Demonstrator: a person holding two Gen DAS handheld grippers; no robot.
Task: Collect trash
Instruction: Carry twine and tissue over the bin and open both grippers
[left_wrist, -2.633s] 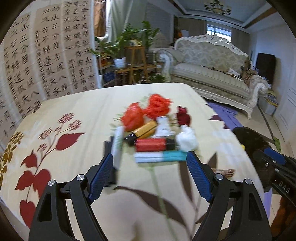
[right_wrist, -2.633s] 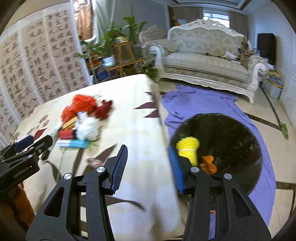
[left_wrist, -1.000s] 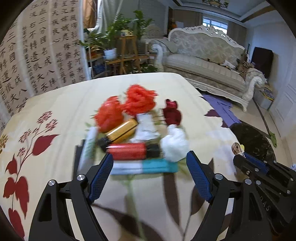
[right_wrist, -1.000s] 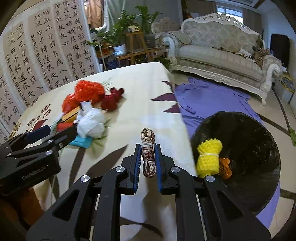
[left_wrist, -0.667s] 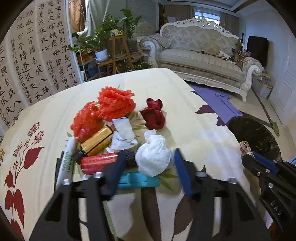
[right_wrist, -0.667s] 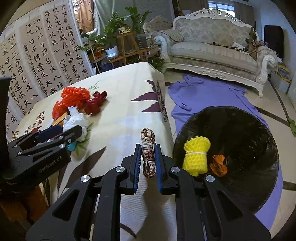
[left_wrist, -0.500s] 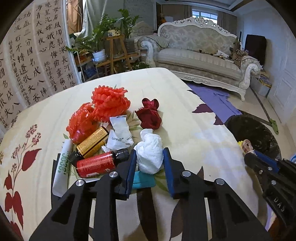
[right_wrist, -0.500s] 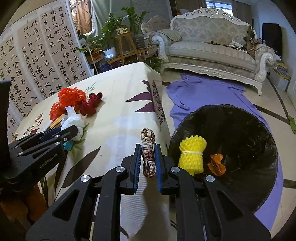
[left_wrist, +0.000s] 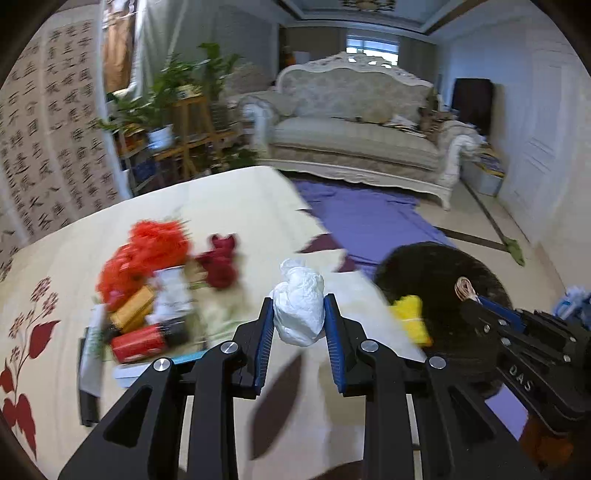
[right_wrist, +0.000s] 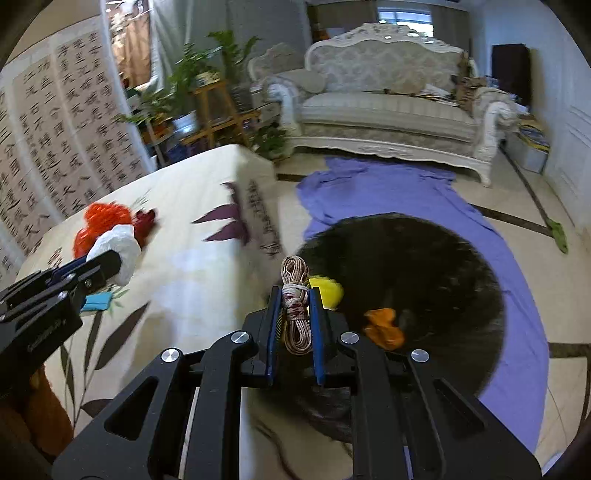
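Both grippers clamped: wad (left_wrist: 299, 310), cord (right_wrist: 295, 314).

Clutter (left_wrist: 147, 291) on table (left_wrist: 236, 206); bin (right_wrist: 424, 266) right, on floor.

Daylit room, motion-blurred background (fisheye corners dark, edges bent).

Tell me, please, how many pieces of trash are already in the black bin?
2: a yellow bundle by the black bin's near-left rim, and an orange scrap beside it; the right gripper may hide more.
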